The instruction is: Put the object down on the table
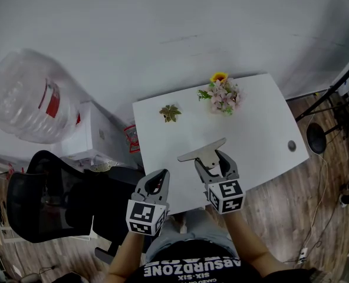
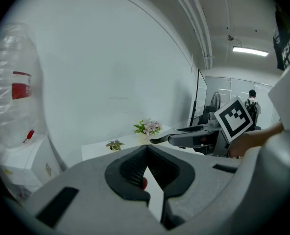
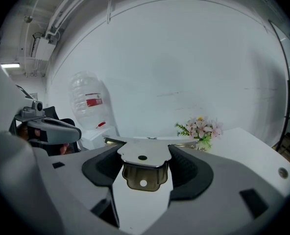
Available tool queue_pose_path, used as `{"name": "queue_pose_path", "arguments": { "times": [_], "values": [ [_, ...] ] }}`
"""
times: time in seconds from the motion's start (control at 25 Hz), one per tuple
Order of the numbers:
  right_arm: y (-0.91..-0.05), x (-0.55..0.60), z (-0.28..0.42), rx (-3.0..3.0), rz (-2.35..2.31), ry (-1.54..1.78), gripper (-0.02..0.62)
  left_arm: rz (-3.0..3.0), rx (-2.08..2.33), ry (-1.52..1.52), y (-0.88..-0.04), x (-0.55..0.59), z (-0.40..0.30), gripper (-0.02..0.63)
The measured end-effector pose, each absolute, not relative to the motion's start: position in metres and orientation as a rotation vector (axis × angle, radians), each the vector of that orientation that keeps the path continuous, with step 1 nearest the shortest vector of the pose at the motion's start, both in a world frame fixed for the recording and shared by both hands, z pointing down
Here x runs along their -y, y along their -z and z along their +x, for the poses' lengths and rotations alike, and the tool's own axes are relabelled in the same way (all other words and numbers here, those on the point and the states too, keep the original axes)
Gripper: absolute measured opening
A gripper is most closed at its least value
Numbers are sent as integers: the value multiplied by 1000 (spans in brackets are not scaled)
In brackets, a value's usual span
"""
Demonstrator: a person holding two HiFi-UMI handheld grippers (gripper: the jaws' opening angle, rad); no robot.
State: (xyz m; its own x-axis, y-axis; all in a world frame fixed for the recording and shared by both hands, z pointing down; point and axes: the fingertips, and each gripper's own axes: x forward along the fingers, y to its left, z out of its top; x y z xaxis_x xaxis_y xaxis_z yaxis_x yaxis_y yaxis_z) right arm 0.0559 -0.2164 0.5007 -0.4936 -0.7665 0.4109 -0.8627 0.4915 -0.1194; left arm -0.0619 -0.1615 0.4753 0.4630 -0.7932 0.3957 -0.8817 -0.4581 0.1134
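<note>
A flat T-shaped metal bracket [image 1: 203,151] with a bent, holed tab [image 3: 144,163] is clamped between the jaws of my right gripper [image 1: 213,160]. It is held level over the near middle of the white table [image 1: 263,119]. I cannot tell whether it touches the tabletop. My left gripper [image 1: 158,178] hangs at the table's front-left edge, shut with nothing between its pads [image 2: 135,168]. In the left gripper view, the right gripper [image 2: 184,138] shows off to the right.
Pink and yellow flowers [image 1: 223,94] and a small leafy plant [image 1: 170,112] stand at the table's far side. A round grommet [image 1: 291,145] sits near its right edge. A water bottle [image 1: 27,96], white cabinet [image 1: 98,134] and black chair [image 1: 45,199] stand left.
</note>
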Motion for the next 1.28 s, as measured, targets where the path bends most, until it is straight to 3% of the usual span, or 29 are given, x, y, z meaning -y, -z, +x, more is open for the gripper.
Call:
{"name": "queue_pose_path", "arguments": {
  "times": [1.28],
  "values": [
    [-552, 224, 52, 2344, 1305, -499, 287, 2394, 1422, -421, -479, 174, -73, 3]
  ]
}}
